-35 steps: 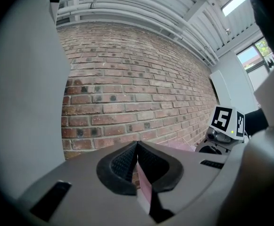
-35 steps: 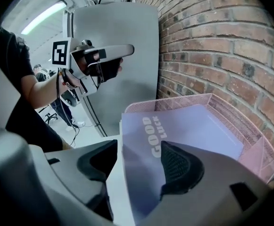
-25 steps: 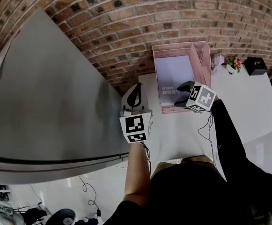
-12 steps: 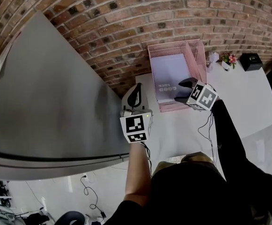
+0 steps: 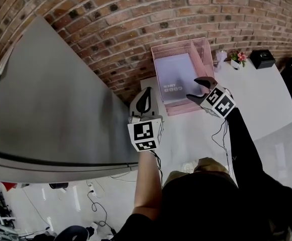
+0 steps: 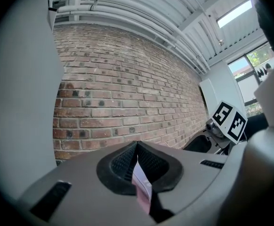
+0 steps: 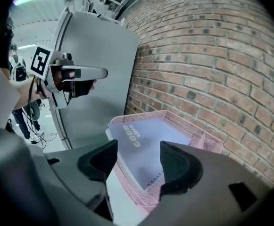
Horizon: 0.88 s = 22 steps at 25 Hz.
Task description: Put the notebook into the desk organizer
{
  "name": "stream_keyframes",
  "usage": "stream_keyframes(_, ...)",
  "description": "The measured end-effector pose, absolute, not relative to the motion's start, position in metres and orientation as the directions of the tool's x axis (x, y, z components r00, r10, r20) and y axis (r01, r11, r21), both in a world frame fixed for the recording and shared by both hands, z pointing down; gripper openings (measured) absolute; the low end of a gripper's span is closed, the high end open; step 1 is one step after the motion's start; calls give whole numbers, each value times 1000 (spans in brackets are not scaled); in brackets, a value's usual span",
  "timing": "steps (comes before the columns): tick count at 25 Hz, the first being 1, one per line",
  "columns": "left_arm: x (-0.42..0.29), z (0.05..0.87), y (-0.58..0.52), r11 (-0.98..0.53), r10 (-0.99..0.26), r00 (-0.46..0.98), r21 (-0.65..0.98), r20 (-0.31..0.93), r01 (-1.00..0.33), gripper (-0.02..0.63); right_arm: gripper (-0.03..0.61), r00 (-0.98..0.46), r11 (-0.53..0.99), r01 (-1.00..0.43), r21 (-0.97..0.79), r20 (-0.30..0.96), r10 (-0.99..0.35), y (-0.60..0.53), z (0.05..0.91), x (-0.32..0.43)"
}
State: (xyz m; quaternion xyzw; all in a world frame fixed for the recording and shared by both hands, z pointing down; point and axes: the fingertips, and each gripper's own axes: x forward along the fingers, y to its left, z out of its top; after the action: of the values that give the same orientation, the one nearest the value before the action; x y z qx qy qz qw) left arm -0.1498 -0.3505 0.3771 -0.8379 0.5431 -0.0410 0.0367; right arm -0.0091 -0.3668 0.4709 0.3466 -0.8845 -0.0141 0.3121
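Observation:
A lavender notebook (image 5: 175, 78) with white print lies flat in the wide compartment of the pink mesh desk organizer (image 5: 158, 51) against the brick wall. In the right gripper view the notebook (image 7: 148, 140) fills the organizer (image 7: 199, 132) just beyond my jaws. My right gripper (image 5: 198, 89) hovers over the organizer's near right corner, open with nothing between its fingers (image 7: 137, 158). My left gripper (image 5: 147, 95) stays left of the organizer beside the grey panel, shut and empty (image 6: 137, 149); it also shows as the left gripper (image 7: 101, 72) in the right gripper view.
A tall grey panel (image 5: 50, 94) stands at the left. The white table (image 5: 256, 94) runs right, with a small flower pot (image 5: 234, 59) and a black box (image 5: 262, 58) at the back. The brick wall (image 5: 110, 14) is behind the organizer.
My right gripper has drawn back and to the right from the notebook, its jaws spread wider. The left gripper has held its place. The head view has shifted a little.

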Motion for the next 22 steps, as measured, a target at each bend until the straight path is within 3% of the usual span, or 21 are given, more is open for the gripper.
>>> stream_keyframes(10,-120,379,-328,-449,-893,448,-114,39,-886,15,282,-523,609,-759,230,343,-781,-340,435,28)
stream_keyframes(22,-69,370,-300,-434,-901,430,-141,55,-890,15,282,-459,464,-883,71,72,-885,-312,394,98)
